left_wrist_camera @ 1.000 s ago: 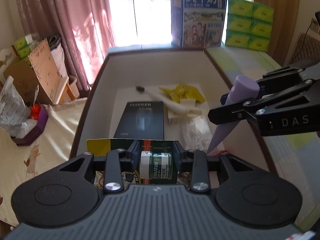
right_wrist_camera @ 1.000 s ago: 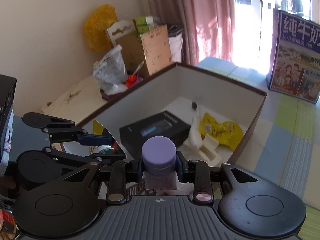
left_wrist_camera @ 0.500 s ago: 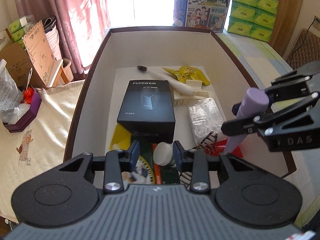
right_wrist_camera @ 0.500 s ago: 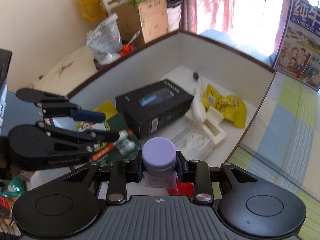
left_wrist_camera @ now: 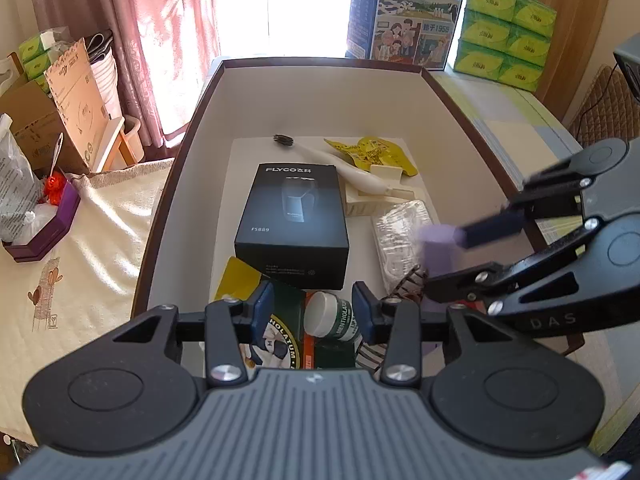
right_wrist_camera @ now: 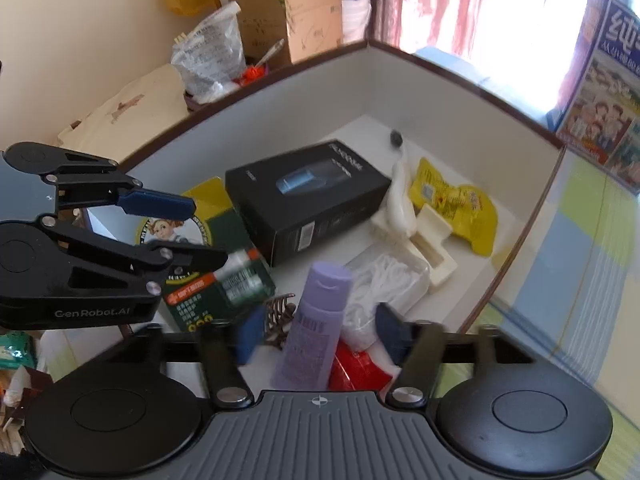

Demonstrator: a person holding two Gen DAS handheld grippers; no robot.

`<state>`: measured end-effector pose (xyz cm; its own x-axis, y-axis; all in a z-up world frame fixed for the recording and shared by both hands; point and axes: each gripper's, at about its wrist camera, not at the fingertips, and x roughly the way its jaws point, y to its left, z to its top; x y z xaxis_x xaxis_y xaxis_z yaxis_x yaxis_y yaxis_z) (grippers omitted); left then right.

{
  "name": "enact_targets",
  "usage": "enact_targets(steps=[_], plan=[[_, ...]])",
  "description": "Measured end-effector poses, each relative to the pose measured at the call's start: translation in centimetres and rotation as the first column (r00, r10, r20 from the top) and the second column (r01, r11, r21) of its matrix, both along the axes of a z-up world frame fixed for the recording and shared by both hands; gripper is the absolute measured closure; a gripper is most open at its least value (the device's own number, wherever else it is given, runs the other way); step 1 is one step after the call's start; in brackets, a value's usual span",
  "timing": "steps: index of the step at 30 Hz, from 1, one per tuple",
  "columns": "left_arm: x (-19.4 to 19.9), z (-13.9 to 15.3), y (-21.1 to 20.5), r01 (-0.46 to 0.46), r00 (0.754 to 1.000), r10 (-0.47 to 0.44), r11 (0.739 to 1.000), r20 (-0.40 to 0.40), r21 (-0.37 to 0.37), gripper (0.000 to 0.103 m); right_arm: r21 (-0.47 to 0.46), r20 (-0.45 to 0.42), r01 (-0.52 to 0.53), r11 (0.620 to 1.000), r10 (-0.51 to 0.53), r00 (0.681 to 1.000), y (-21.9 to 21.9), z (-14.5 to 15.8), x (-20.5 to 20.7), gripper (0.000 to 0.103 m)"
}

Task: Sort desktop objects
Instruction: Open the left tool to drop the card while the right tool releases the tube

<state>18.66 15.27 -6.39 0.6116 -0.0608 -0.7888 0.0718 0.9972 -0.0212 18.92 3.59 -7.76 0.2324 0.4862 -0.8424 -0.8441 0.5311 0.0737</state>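
A large brown-rimmed box [left_wrist_camera: 176, 168] holds the sorted items. My left gripper [left_wrist_camera: 313, 307] is open above a small green and white Mentholatum jar [left_wrist_camera: 332, 316] that lies on a green packet [right_wrist_camera: 224, 280]. My right gripper [right_wrist_camera: 320, 334] is open; the purple tube [right_wrist_camera: 316, 320] lies loose between its fingers, over a red packet [right_wrist_camera: 360, 368]. The tube also shows blurred in the left wrist view [left_wrist_camera: 438, 248]. A black FLYCO box [left_wrist_camera: 294, 220] lies in the middle of the large box.
A white toothbrush [left_wrist_camera: 344, 168], a yellow snack bag [left_wrist_camera: 372, 152], a cream holder [right_wrist_camera: 432, 240], a clear bag of white bits [left_wrist_camera: 400, 236] and a brown hair claw [right_wrist_camera: 280, 316] lie in the box. A milk carton [left_wrist_camera: 408, 12] and green tissue packs [left_wrist_camera: 508, 32] stand behind.
Both grippers have opened. The jar has dropped onto the green packet and the purple tube has left the right fingers and lies in the box.
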Motion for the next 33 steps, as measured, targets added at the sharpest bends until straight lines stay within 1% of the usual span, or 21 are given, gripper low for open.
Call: enact_targets(steps=[1,2,5,7,10,11,13,14,16,18,22,27,31,33], plan=[[-0.1,0.0,0.0,-0.001,1.0,0.001,1.0,0.001,0.0,0.063,-0.002,0.001,0.0,1.0,0.0,1.0,0.0,0.0,0.0,0.035],[-0.1,0.1,0.0,-0.002,1.0,0.002,1.0,0.001,0.001,0.058,-0.006,0.002,-0.001,1.0,0.001,1.0,0.0,0.1,0.0,0.034],[-0.3,0.2,0.0,-0.003,1.0,0.003,1.0,0.003,0.001,0.057,-0.006,0.004,-0.012,1.0,0.012,1.0,-0.1,0.1,-0.1,0.032],[-0.4,0.2,0.0,-0.008,1.0,0.008,1.0,0.0,-0.003,0.054,-0.005,0.009,-0.015,1.0,0.015,1.0,-0.1,0.2,-0.2,0.028],[-0.5,0.3,0.0,-0.012,1.0,0.012,1.0,-0.002,-0.003,0.049,0.0,0.017,-0.027,1.0,0.027,0.999,-0.2,0.5,-0.3,0.02],[-0.5,0.3,0.0,-0.013,1.0,0.013,1.0,-0.002,-0.003,0.047,0.001,0.026,-0.026,1.0,0.026,0.999,-0.3,0.6,-0.5,0.019],[-0.5,0.4,0.0,-0.019,1.0,0.019,1.0,-0.005,0.001,0.042,0.005,0.04,-0.029,1.0,0.029,0.999,-0.4,0.8,-0.7,0.013],[-0.6,0.5,0.0,-0.024,1.0,0.024,1.0,-0.006,0.005,0.038,0.009,0.045,-0.032,0.999,0.032,0.998,-0.6,1.0,-0.8,0.011],[-0.7,0.6,0.2,-0.035,0.999,0.035,0.999,-0.008,-0.004,0.034,0.016,0.052,-0.041,0.999,0.04,0.998,-0.8,1.4,-1.1,0.006],[-0.8,0.9,0.3,-0.051,0.999,0.051,0.999,-0.011,-0.018,0.029,0.019,0.063,-0.044,0.999,0.043,0.997,-1.0,1.8,-1.4,0.003],[-1.1,1.5,0.2,-0.08,0.997,0.08,0.997,-0.007,-0.02,0.025,0.014,0.078,-0.036,0.999,0.035,0.996,-1.4,2.2,-1.8,0.002],[-1.7,2.3,0.1,-0.113,0.994,0.113,0.994,-0.001,-0.009,0.018,0.006,0.086,-0.002,1.0,0.002,0.996,-2.3,2.5,-2.1,0.002],[-2.3,2.8,0.1,-0.129,0.992,0.129,0.992,-0.001,-0.01,0.017,0.016,0.09,0.019,1.0,-0.021,0.996,-3.1,2.8,-2.5,0.002],[-2.6,3.1,-0.1,-0.138,0.99,0.138,0.99,0.003,-0.001,0.013,0.023,0.093,0.031,0.999,-0.033,0.995,-3.4,3.0,-2.7,0.002]])
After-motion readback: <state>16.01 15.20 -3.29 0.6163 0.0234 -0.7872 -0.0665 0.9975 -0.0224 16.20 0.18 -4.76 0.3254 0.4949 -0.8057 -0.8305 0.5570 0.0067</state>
